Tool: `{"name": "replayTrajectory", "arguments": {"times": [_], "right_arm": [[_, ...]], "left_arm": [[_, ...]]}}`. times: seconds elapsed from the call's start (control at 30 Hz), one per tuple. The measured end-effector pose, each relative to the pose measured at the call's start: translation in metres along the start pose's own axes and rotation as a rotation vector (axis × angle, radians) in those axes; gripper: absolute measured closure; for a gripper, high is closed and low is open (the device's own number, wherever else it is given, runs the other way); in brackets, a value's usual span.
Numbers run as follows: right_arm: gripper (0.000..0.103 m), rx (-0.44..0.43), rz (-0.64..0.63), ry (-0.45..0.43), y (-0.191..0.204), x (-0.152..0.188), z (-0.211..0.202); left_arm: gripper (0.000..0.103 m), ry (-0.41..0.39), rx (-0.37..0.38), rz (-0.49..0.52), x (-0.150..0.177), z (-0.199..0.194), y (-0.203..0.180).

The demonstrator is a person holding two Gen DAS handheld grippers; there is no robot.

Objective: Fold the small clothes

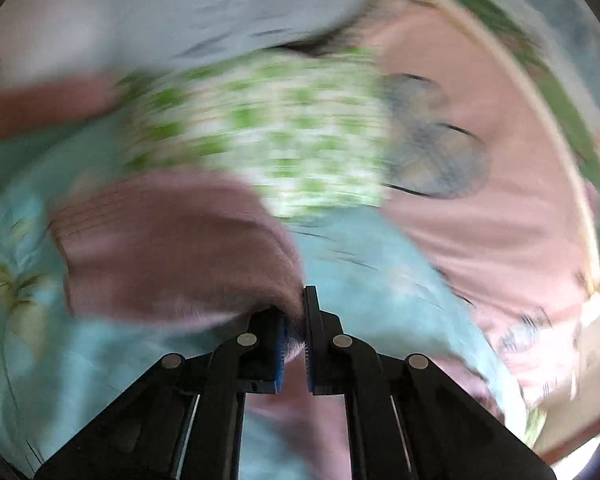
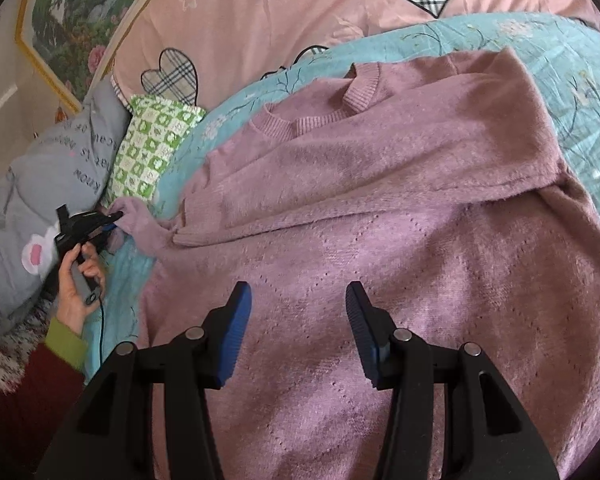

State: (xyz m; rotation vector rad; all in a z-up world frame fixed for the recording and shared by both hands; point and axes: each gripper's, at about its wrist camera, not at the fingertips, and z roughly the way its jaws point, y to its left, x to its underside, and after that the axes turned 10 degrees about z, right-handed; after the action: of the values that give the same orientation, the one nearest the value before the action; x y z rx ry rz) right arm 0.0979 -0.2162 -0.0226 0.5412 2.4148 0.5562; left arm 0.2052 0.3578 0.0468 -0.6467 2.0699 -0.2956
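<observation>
The left gripper (image 1: 294, 322) is clamped on the sweater's (image 2: 380, 240) sleeve (image 1: 172, 248). The right gripper (image 2: 298, 332) is held apart above the sweater. One sleeve is folded in; the other is left.

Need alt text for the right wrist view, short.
A mauve knitted sweater lies spread on a turquoise floral sheet, one sleeve folded across its chest. The right gripper hovers over its lower body with jaws open and empty. At far left, the left gripper is shut on the other sleeve's cuff, beside a green checked pillow.
</observation>
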Motion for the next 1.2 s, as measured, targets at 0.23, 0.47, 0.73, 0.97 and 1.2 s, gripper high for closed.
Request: {"name": "replayTrajectory", "arguments": {"times": [0.23,0.47,0.73,0.97,1.2], "right_arm": [[0.053,-0.017,0.1,-0.088,-0.034,-0.002,-0.041],[0.053,0.043,0.185,-0.174,-0.081,-0.002,-0.094],[0.052,0.072,0.232,-0.198,-0.102,-0.003,-0.112],[0.052,0.009,0.164,-0.155,-0.067,-0.023,-0.08],[0.046,-0.022,-0.011,-0.085,0.006,-0.046,-0.017]], "left_arm": [[0.098,0.06,0.255,0.356,0.037,0.004,-0.19],[0.097,0.236,0.322,0.571,0.131,0.067,-0.309],[0.082,0.384,0.313,0.751,0.217,0.086,-0.337],[0.063,0.317,0.258,0.691,0.206,0.008,-0.261],[0.059,0.274,-0.007,0.572,0.177,-0.014,-0.159]]}}
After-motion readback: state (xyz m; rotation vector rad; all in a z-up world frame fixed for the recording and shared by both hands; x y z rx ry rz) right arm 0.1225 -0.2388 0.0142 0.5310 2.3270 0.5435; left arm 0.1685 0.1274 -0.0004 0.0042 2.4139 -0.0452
